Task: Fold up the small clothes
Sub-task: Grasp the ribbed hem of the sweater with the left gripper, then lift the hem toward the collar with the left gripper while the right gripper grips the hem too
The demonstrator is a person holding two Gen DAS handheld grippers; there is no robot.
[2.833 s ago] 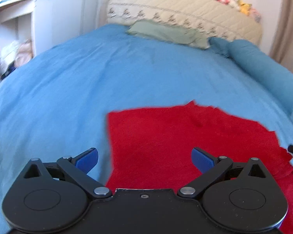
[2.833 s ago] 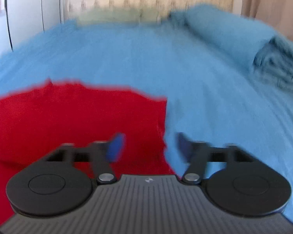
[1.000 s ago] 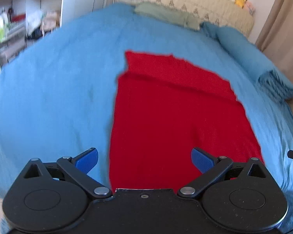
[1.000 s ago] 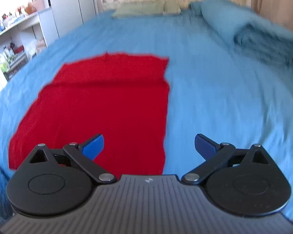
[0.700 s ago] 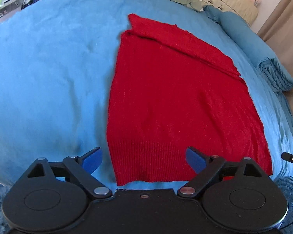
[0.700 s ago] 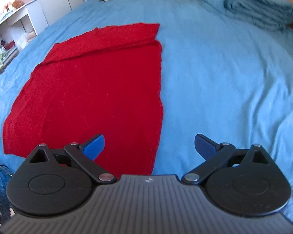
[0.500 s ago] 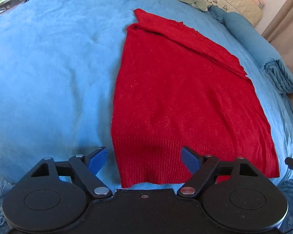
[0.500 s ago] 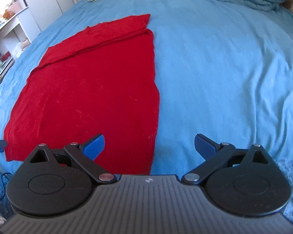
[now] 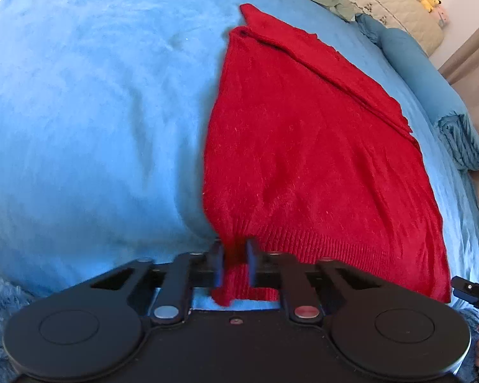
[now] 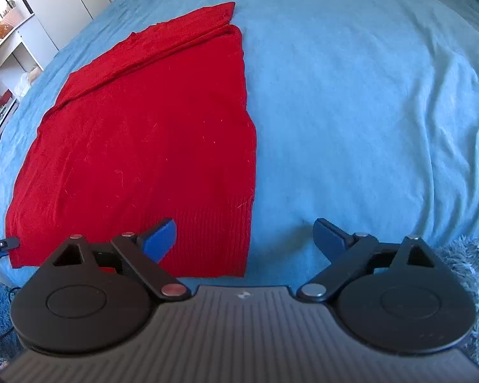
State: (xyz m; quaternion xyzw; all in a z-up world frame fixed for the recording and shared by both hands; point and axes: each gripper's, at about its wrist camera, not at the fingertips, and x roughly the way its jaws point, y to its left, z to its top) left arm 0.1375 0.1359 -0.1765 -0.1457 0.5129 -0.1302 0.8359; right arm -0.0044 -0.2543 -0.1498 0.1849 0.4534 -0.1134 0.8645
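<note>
Near the front edge of the bed (image 9: pixel 79 111) a red sweater (image 9: pixel 303 159) lies flat on the blue cover; the left claw (image 9: pixel 234 261) is closing, its pads pinching the sweater's near left corner; the right claw (image 10: pixel 244 234) is wide open over the near right corner, holding nothing.

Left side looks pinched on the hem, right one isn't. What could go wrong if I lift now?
1. The left gripper is closing on one hem corner of the red sweater; the bite looks shallow, so the knit may slip out.
2. The right gripper is open, its corner lying loose between the fingers. Lifting now would likely drag the sweater skewed.
3. The sleeves folded across the far end may fall open.
</note>
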